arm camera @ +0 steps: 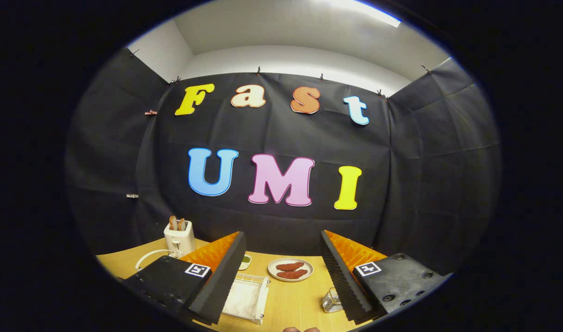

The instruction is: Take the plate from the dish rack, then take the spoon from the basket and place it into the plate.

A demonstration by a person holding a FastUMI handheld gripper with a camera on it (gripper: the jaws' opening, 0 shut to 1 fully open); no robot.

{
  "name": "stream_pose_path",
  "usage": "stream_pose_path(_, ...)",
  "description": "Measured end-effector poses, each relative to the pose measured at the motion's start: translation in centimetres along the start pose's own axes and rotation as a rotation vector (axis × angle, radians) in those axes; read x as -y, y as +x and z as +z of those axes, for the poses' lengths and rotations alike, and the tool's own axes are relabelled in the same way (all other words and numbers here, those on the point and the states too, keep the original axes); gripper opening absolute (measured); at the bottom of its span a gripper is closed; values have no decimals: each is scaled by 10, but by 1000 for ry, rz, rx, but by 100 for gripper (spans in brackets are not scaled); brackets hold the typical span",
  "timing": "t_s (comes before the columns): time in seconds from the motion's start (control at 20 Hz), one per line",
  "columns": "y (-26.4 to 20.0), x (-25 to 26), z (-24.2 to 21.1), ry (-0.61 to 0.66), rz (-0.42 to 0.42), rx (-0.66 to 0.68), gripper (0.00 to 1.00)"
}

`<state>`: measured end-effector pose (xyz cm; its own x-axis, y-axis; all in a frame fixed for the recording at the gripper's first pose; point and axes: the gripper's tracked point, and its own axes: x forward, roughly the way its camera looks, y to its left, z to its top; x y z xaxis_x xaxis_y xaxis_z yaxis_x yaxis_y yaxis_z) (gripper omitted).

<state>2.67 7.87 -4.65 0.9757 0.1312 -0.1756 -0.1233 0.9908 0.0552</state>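
Note:
My gripper [281,233] is open and held high above a wooden table [295,299], with nothing between its fingers. Below and between the fingers, beside the left one, stands a white wire dish rack [252,279] with something flat and white [241,298] lying in it; I cannot tell if it is the plate. A small metal wire basket [330,300] sits close to the right finger, which partly hides it. What it holds is too small to make out.
A round plate with two reddish-brown pieces of food [290,269] lies beyond the rack, mid-table. A small dish with something green [245,261] sits by the left finger. A white toaster with bread [179,236] and its cord stands at the far left.

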Motion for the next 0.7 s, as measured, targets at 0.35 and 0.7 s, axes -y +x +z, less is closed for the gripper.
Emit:
stream_pose_path(0.35, 54, -63, -42, -21, 94, -149, 98)
stream_pose_path(0.7, 100, -120, -132, -62, 123, -470, 94)
